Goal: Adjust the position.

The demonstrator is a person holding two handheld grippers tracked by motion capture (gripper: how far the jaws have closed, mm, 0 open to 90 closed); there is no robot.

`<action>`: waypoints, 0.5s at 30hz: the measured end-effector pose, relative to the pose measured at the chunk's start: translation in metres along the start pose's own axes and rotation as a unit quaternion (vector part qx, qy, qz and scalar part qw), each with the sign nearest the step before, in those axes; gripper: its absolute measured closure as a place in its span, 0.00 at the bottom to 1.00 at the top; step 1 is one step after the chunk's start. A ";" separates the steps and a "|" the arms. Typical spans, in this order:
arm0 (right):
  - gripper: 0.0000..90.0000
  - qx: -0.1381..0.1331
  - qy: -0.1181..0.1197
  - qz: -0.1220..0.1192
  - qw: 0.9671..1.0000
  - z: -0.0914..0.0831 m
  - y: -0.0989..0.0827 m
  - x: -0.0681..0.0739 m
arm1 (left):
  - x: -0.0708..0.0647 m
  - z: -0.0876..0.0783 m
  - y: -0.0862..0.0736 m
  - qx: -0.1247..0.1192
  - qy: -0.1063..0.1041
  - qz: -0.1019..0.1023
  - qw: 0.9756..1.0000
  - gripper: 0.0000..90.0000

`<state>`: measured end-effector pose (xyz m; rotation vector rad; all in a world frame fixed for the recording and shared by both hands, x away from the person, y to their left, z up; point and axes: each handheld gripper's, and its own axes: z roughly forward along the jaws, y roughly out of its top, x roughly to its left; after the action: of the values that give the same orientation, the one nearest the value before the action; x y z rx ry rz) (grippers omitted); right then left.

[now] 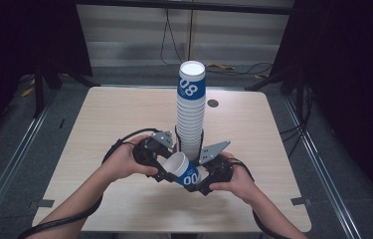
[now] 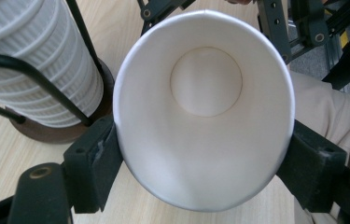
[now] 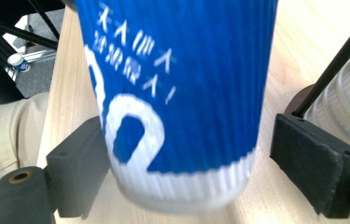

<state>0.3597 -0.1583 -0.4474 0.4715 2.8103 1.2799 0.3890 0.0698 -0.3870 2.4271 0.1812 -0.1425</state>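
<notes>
L gripper: black jaws pinch a single paper cup by its rim, one pad on each side, rim squeezed into an oval. Its camera looks straight into the mouth; inside is smooth, plain white, w/ round flat bottom at the far end. R gripper: jaws spread around the same cup's lower body; left pad touches the wall, right pad stands clear w/ a visible gap, so not clamped.

Cup outside is ribbed, corrugated paper, blue w/ white print and a white ribbed band at the base. In high view the cup lies near-horizontal above the table, between both hands, just in front of the stack; long axis runs across, mouth toward L gripper, base toward R gripper.

Beyond it: tall stack of nested cups, upright near table centre, white ribbed rims stacked tight, top cup blue. Stack sits on a dark round base inside thin black wire rods. Table is pale wood-grain laminate, rounded corners.
</notes>
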 end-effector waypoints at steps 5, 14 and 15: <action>0.14 -0.001 -0.005 0.003 1.000 -0.003 -0.002 -0.001 | 0.001 -0.005 -0.001 0.011 0.005 -0.003 1.000 0.24; 0.14 0.004 -0.014 0.007 1.000 -0.009 -0.002 -0.003 | 0.004 -0.010 -0.008 0.031 0.019 -0.015 0.999 0.24; 0.14 0.005 -0.015 0.006 1.000 -0.010 -0.002 -0.003 | 0.006 -0.011 -0.010 0.037 0.025 -0.017 0.999 0.24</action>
<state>0.3606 -0.1673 -0.4427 0.5036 2.7952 1.2520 0.3935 0.0845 -0.3857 2.5035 0.2449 -0.1053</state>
